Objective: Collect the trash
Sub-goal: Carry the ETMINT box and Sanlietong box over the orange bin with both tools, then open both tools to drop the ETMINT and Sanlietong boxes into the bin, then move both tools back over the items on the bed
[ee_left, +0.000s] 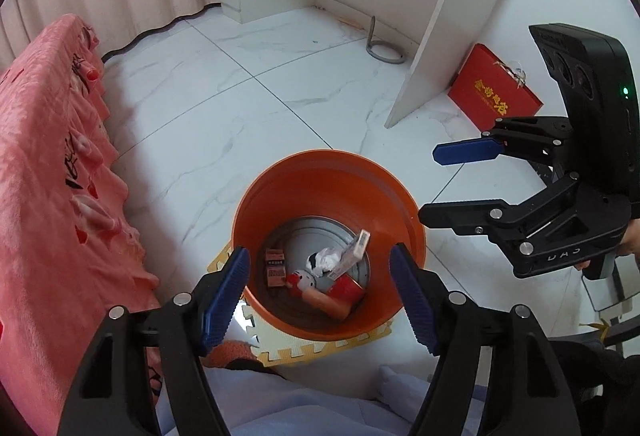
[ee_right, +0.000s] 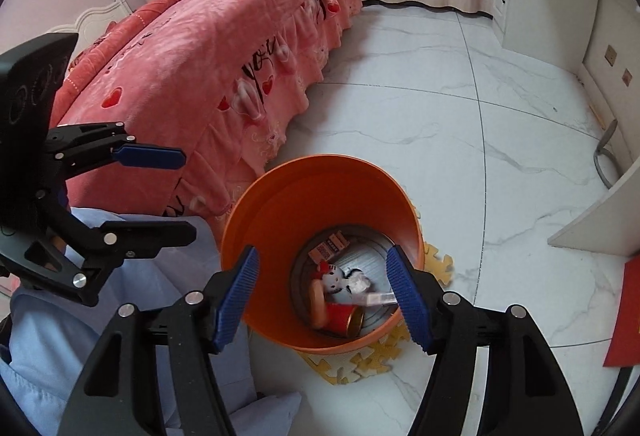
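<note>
both grippers hang over the orange bin [ee_left: 280,196], which stands on the marble floor [ee_left: 240,76] on yellow foam puzzle mats [ee_left: 304,350], close to the foot of the bed with its pink cover [ee_left: 48,164]. the left gripper [ee_left: 320,300] has its blue-padded fingers [ee_left: 224,296] spread wide with nothing between them. the right gripper [ee_right: 324,300] is the same: fingers [ee_right: 408,300] wide apart, empty, the bin's inside framed in the gap.

the trash lies at the bottom of the bin — a small brown carton [ee_left: 275,267] near the wall on the bed's side, a white-and-red toy figure [ee_left: 301,280], a crumpled white wad [ee_left: 324,260], a red can [ee_right: 344,318] on its side, an orange sausage-shaped thing [ee_left: 326,303], and a pale flat box [ee_left: 352,254] tilted over the can. in the right wrist view that box is blurred.

a white desk [ee_left: 432,36] stands further out on the floor — a red gift box [ee_left: 494,92] leans beside its leg.
</note>
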`<state>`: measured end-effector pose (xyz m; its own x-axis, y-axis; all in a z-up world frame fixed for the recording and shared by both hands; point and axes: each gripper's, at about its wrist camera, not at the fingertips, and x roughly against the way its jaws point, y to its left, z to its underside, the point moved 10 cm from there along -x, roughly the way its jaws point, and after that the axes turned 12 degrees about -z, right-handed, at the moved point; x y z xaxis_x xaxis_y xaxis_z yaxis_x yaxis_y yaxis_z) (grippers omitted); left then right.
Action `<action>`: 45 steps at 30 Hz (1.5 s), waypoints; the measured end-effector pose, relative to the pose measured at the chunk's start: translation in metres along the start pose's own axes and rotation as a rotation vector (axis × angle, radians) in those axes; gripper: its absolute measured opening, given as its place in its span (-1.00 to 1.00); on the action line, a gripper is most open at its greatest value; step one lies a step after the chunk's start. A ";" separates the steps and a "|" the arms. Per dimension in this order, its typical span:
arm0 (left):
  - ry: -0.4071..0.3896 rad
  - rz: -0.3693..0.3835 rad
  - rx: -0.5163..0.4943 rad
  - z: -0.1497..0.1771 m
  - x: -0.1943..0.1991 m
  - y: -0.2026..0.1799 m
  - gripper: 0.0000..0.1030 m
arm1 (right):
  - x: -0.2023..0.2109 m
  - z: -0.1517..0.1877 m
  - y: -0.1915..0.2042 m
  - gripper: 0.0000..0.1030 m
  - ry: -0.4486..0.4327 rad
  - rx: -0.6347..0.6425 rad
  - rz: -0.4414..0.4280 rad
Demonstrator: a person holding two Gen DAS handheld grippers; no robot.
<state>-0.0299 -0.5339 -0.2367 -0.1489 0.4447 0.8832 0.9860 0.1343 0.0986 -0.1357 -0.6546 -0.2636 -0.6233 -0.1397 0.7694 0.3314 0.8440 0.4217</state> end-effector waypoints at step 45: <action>-0.080 -0.573 0.666 0.328 0.288 0.262 0.59 | -0.088 -0.043 0.487 0.29 0.117 0.687 -0.445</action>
<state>0.1613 -0.0801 -0.1064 -0.6364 0.2083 0.7427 0.5135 0.8329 0.2063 0.1112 -0.2536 -0.1048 -0.5032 -0.5569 0.6608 -0.4598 0.8200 0.3409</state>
